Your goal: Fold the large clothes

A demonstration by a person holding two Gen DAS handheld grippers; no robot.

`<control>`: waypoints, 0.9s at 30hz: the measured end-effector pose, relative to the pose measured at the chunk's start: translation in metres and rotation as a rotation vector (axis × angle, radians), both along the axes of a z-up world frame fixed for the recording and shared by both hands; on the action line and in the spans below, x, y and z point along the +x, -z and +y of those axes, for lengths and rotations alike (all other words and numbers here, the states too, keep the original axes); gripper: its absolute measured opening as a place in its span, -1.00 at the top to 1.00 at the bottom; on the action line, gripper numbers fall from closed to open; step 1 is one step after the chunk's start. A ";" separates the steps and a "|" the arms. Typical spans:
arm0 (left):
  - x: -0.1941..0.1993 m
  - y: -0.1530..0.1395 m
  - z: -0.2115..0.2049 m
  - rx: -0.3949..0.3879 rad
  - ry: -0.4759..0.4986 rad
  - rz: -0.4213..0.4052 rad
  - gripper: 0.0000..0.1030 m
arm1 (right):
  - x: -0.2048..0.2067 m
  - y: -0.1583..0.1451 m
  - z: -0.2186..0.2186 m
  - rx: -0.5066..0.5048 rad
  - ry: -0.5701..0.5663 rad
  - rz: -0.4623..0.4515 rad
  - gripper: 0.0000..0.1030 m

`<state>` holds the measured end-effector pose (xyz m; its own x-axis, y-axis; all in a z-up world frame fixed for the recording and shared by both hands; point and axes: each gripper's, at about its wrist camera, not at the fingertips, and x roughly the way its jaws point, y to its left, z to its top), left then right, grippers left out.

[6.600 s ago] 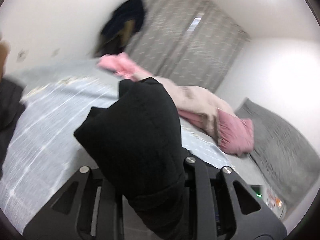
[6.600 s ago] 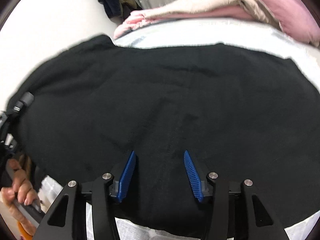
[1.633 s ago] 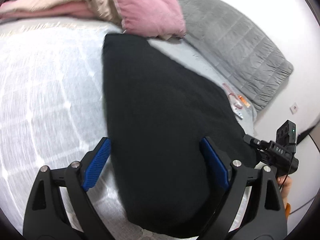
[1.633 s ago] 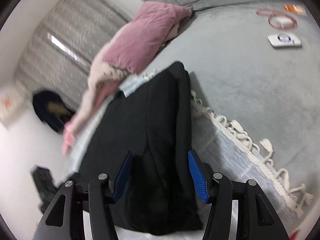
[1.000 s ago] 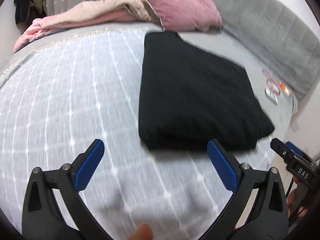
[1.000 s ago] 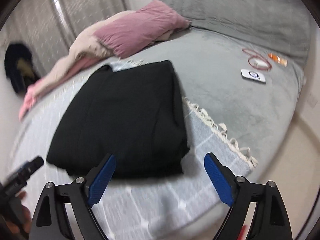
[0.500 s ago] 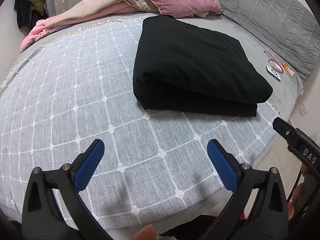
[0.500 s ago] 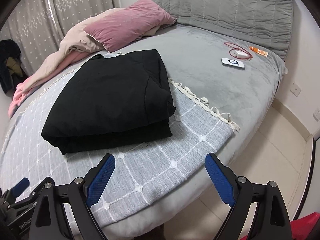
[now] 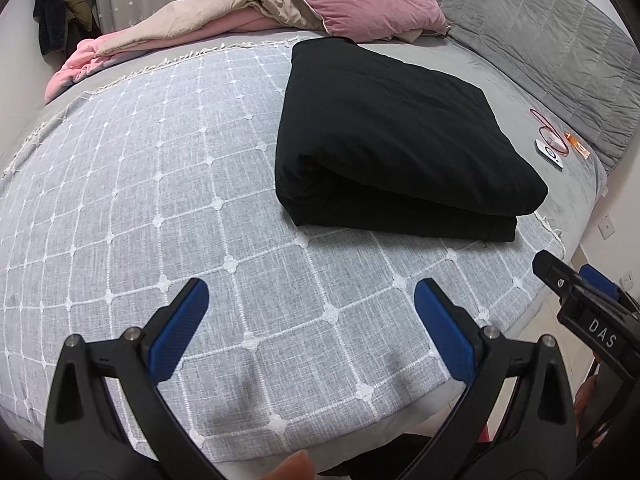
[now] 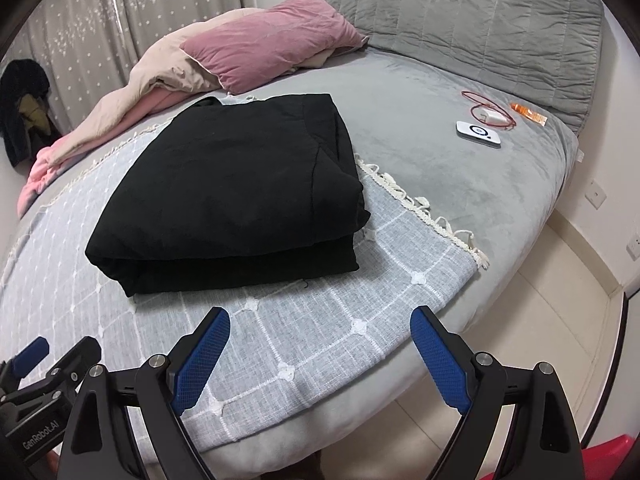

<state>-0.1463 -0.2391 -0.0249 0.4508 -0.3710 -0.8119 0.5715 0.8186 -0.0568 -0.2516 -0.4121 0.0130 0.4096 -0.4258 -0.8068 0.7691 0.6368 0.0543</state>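
Observation:
A black garment [image 9: 384,140] [image 10: 240,196] lies folded into a thick rectangle on a grey checked throw [image 9: 160,208] [image 10: 312,320] that covers a round bed. My left gripper [image 9: 311,300] hangs open over the throw, well short of the garment's near edge, nothing between its blue pads. My right gripper [image 10: 320,330] is open too, above the throw's front edge and apart from the garment. Each gripper shows at the edge of the other's view, the right gripper [image 9: 588,312] at the far right and the left gripper [image 10: 36,372] at the lower left.
A pink pillow [image 10: 272,40] and a beige-pink duvet [image 9: 224,20] are heaped at the bed's far side. A white device [image 10: 478,133], a red cable [image 10: 488,114] and an orange packet [image 10: 528,112] lie on the grey sheet near the padded headboard [image 10: 460,12]. Tiled floor [image 10: 520,340] lies to the right.
Both grippers have drawn back from the folded garment toward the bed's near edge. The garment lies still and now looks smaller and farther off. Both pairs of jaws stay wide.

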 end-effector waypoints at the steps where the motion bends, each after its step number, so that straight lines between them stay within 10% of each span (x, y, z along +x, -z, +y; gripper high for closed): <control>1: 0.001 0.000 0.000 -0.001 0.000 0.001 -0.98 | 0.001 0.000 0.001 0.000 -0.002 0.004 -0.80; 27: 0.002 0.005 -0.001 -0.008 0.008 0.028 -0.98 | 0.004 0.004 0.002 0.007 -0.024 0.019 -0.80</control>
<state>-0.1439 -0.2401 -0.0298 0.4249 -0.3812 -0.8211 0.5759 0.8136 -0.0796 -0.2477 -0.4104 0.0089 0.4044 -0.4100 -0.8175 0.7545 0.6548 0.0448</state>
